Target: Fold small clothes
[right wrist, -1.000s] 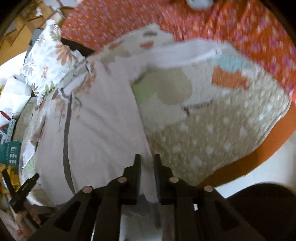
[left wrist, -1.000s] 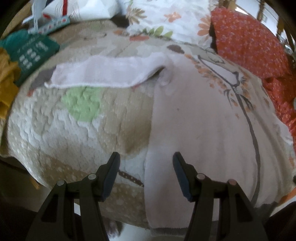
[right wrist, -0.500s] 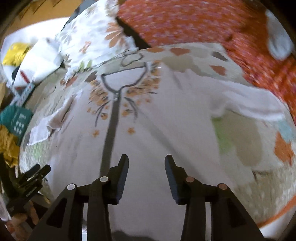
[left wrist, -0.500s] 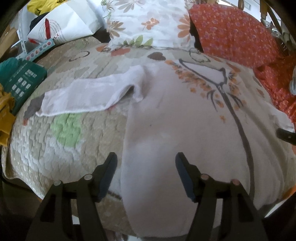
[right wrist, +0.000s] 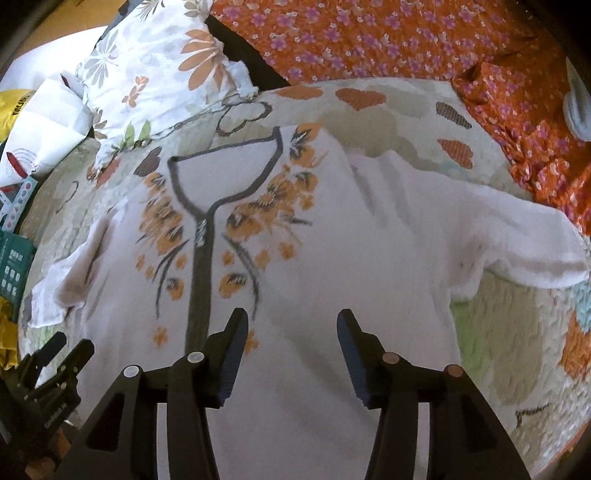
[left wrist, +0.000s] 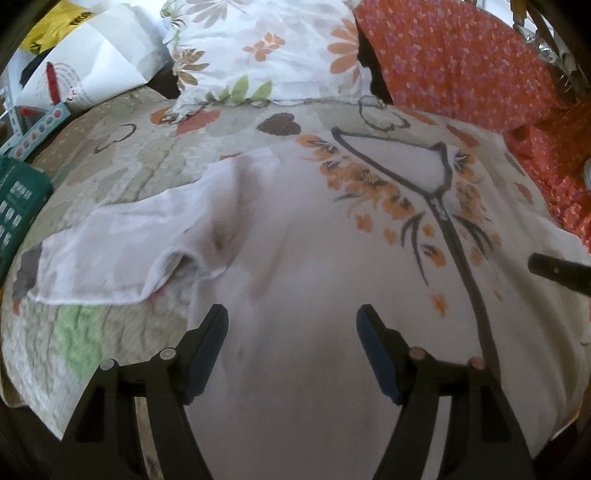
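Right wrist view gave the best overview, so starting there: the white long-sleeved knit top with a grey zip placket and orange flower print point(right wrist: 332, 266) was lying spread out flat, front up, on the beige quilted bedspread with orange and green patches point(right wrist: 517, 332). Both sleeves were out to the sides, collar pointing toward the white pillow with orange and grey flowers point(right wrist: 155, 66) and the orange flowered cover point(right wrist: 369, 33) at the far end. So as far as I could judge, folding hadn't really started. The garment was laid out and smoothed, no fold in the body or in either sleeve yet. Pretty much the whole fold was left: sleeves in, sides over, then bottom up, or however they planned it.

Fingers: the right gripper point(right wrist: 291, 332) hung over the lower middle of the top, just right of the zip line, its jaws opening, nothing pinched between them. I couldn't tell if the tips brushed the fabric.

In the left wrist view the left gripper point(left wrist: 291, 328) was over the lower part of the top on the side of the outstretched sleeve point(left wrist: 122, 251), jaws opening too, and empty. One tip of the other gripper poked in at the right edge. A green box and a white paper bag sat off the quilt's far corner.
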Available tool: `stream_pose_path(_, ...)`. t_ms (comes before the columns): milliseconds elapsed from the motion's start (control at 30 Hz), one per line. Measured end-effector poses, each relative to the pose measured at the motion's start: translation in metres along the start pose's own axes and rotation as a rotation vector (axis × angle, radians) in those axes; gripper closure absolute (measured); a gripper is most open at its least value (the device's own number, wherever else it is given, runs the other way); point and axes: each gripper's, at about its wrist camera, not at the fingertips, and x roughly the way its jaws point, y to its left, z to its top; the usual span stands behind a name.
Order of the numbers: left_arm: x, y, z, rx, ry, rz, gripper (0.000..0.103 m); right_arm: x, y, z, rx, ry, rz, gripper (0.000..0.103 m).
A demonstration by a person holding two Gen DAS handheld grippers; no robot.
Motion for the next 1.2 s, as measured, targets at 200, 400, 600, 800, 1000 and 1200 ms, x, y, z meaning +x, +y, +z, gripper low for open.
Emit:
stream_pose_path(200,0.030,-0.006,0.009,0.010,0.022,-0.008,0.032,0.013,-0.007,0.006,0.011,-0.002,-0.035,0.047)
stream_pose_path(400,0.041,-0.009,0.008,0.007,0.031,-0.014,0.023,0.026,-0.017,0.006,0.069,0.015,-0.016,0.047)
stream_pose_path(600,0.042,-0.011,0.006,0.006,0.020,-0.016,0.017,0.040,-0.016,0.001,0.065,0.052,-0.010,0.047)
stream_pose_path(800,0.043,-0.011,0.006,-0.009,0.035,-0.022,0.014,0.042,-0.011,-0.003,0.037,0.044,-0.027,0.042)
stream_pose_path(1000,0.043,-0.010,0.004,-0.009,0.047,-0.031,0.012,0.043,-0.007,-0.007,0.011,0.035,-0.045,0.040)
stream_pose_path(1200,0.042,-0.009,0.003,-0.007,0.053,-0.035,0.011,0.045,-0.003,-0.009,-0.006,0.027,-0.063,0.036)
